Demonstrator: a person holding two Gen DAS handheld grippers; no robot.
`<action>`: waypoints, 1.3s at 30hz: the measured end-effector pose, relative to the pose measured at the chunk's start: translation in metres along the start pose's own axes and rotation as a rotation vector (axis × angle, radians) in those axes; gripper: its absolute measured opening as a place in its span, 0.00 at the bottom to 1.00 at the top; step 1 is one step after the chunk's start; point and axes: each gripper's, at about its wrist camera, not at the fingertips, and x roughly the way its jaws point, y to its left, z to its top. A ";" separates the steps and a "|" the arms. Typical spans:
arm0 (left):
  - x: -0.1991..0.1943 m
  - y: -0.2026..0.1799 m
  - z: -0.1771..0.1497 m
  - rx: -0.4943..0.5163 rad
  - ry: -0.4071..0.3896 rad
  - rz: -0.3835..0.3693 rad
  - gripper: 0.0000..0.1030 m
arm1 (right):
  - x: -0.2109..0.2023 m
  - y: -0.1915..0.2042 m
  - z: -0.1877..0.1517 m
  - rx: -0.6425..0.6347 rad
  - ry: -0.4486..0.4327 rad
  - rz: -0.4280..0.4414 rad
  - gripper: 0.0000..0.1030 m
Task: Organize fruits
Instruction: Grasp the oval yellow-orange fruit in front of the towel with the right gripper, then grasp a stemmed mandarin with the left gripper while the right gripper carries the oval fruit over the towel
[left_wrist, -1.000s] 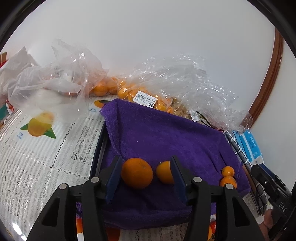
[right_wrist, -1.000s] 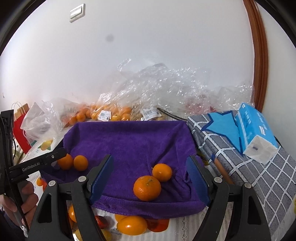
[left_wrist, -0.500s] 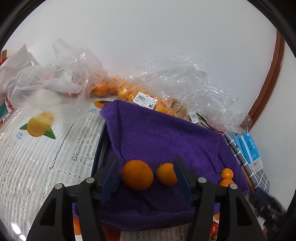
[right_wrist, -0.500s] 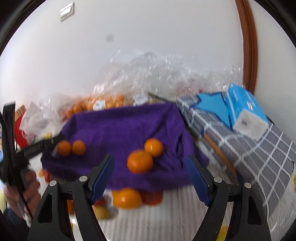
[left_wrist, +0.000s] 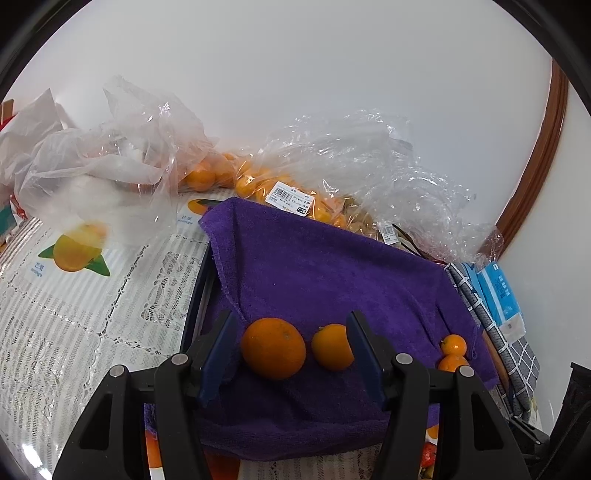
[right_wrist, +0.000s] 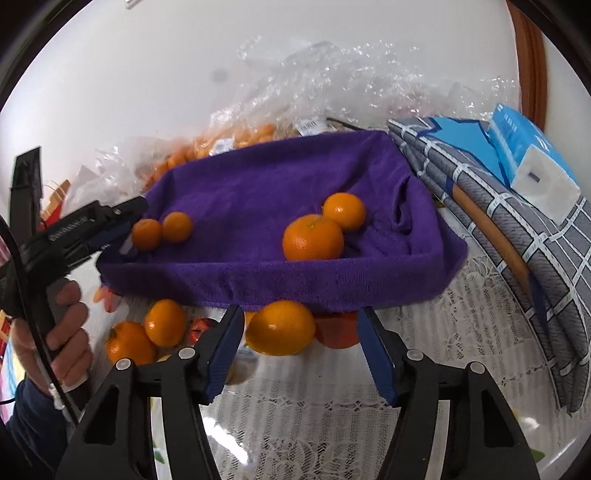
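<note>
- Since the frame one second before, your right gripper (right_wrist: 299, 349) came down and nearer to the table, so the purple towel (right_wrist: 280, 192) stood higher in its view and the fruits under the towel's front edge came between the fingers.
- Your left gripper (left_wrist: 291, 354) stayed almost at the same place at the left end of the purple towel (left_wrist: 332, 266), only a little closer to it.
- Its fingers were apart and held nothing; a large orange (left_wrist: 273, 348) and a smaller orange (left_wrist: 332, 351) lay on the towel between them, the smaller one just beside the right finger.
- Two small oranges (left_wrist: 453, 352) lay together at the right end of the towel in that view.
- Your right gripper's fingers were also wide apart and empty, with a big orange fruit (right_wrist: 280, 327) on the table just in front of the towel's front edge, between them.
- Left of that fruit, more oranges (right_wrist: 147, 334) lay on the lace tablecloth (right_wrist: 332, 406), below the towel's left corner.
- On the towel in the right view, a large orange (right_wrist: 313, 238) touched a smaller one (right_wrist: 344, 211).
- Behind the towel, clear plastic bags (left_wrist: 332, 166) held many small oranges.
- Right of the towel lay a grey checked cloth (right_wrist: 517, 236) with a blue tissue pack (right_wrist: 532, 158) on it.
</note>
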 end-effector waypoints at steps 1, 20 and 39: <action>0.000 0.001 0.000 -0.005 0.003 -0.003 0.58 | 0.002 0.001 0.001 0.002 0.006 0.007 0.60; -0.007 -0.008 -0.004 0.040 -0.015 -0.027 0.58 | -0.017 -0.007 0.006 0.009 -0.112 0.048 0.41; -0.066 -0.035 -0.073 0.259 0.138 -0.131 0.58 | -0.040 -0.017 0.006 0.034 -0.229 0.045 0.41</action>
